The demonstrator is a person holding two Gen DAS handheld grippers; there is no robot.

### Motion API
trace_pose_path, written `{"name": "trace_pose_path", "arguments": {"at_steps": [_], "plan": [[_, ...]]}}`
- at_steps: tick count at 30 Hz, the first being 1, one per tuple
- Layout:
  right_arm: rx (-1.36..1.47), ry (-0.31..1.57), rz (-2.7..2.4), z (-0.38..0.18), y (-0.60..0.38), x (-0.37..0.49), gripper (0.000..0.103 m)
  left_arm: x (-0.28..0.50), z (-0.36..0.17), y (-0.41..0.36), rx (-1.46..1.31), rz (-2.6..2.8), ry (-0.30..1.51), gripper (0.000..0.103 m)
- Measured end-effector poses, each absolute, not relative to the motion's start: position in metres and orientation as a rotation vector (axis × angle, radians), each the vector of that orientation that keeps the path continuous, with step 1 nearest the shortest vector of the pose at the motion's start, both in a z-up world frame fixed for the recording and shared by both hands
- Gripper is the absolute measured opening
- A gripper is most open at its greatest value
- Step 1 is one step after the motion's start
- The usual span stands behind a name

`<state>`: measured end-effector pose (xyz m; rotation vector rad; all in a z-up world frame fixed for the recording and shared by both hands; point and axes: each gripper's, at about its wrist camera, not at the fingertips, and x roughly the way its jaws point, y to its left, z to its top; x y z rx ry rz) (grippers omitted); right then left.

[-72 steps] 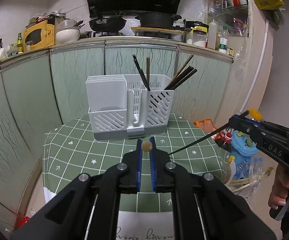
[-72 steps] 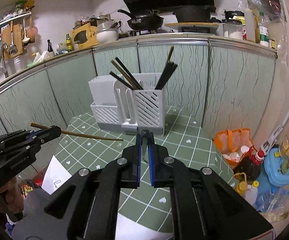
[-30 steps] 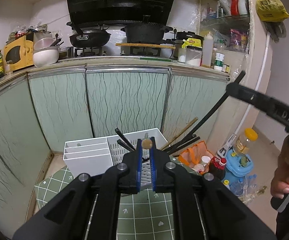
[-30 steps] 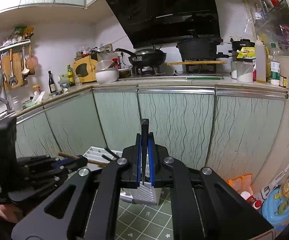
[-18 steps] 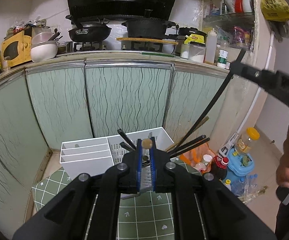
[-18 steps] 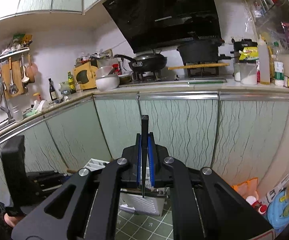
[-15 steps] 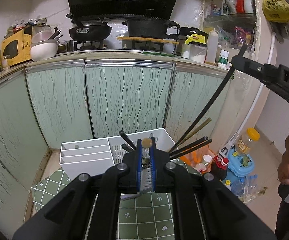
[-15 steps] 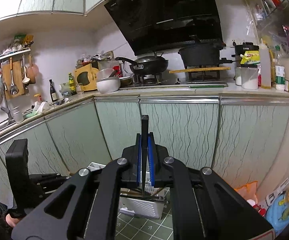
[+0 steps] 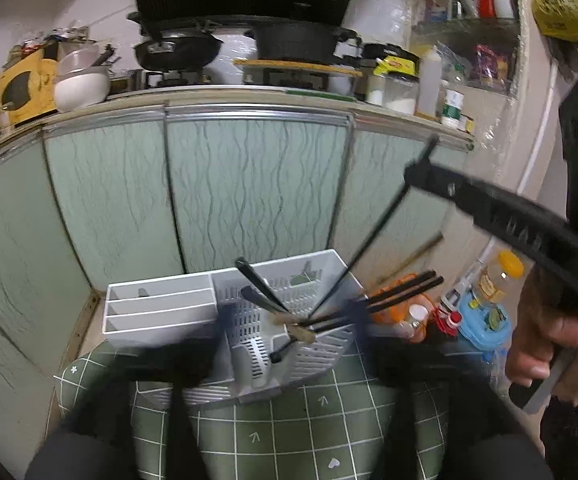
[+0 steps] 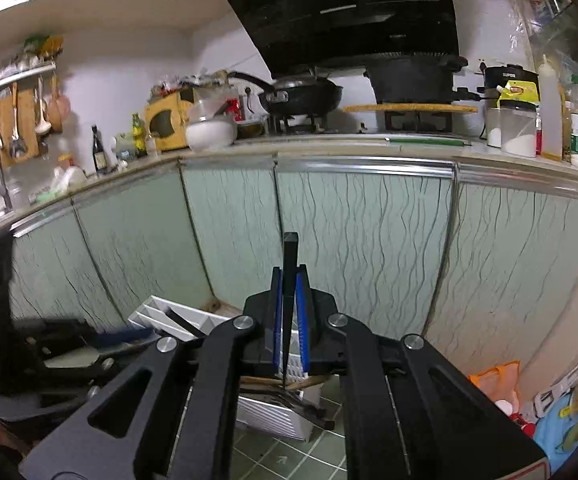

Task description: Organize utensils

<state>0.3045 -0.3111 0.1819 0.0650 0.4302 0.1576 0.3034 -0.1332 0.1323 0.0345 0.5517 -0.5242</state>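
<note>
The white utensil holder (image 9: 157, 312) stands on the green checked table, with several black chopsticks (image 9: 405, 286) leaning out of its slotted compartments. My left gripper (image 9: 293, 320) hangs over it, motion-blurred, its jaws opening wide with nothing between them. A wooden chopstick (image 9: 303, 334) lies in the slotted compartment below. My right gripper (image 10: 289, 276) points at the holder (image 10: 273, 412). Its jaws are opening, and the blue pads (image 10: 277, 312) stand slightly off a black chopstick (image 10: 289, 300) that is upright between them. In the left wrist view that chopstick (image 9: 369, 248) slants from the right gripper (image 9: 413, 172) down into the holder.
Pale green cabinet fronts (image 9: 249, 192) rise close behind the table (image 9: 289, 420). Pans and jars crowd the counter above. On the floor to the right sit an orange bag (image 9: 401, 312), bottles and a blue container (image 9: 485, 320). A person's hand (image 9: 549, 344) holds the right gripper's handle.
The left jaws have sprung wide open and the wooden chopstick has dropped into the holder. The right gripper has come down with the black chopstick, and its pads have parted a little.
</note>
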Motion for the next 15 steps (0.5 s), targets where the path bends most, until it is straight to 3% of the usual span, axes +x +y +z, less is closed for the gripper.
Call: {"name": "trace_pose_path", "arguments": {"at_steps": [1,5,7,11,15], "plan": [[0.070,0.438,0.161,0.180,-0.312,0.304,0.032,0.300,0.134,-0.129,0.015,-0.509,0.514,0.099],[0.079,0.437,0.146,0.177,-0.319,0.294,0.050,0.297,0.137,-0.122,0.021,-0.484,0.506,0.099],[0.086,0.438,0.144,0.178,-0.322,0.288,0.068,0.295,0.139,-0.120,0.030,-0.484,0.509,0.099],[0.082,0.444,0.151,0.178,-0.326,0.273,0.095,0.283,0.143,-0.113,0.050,-0.477,0.492,0.099],[0.072,0.468,0.157,0.177,-0.325,0.260,0.096,0.273,0.146,-0.109,0.065,-0.463,0.490,0.099]]}}
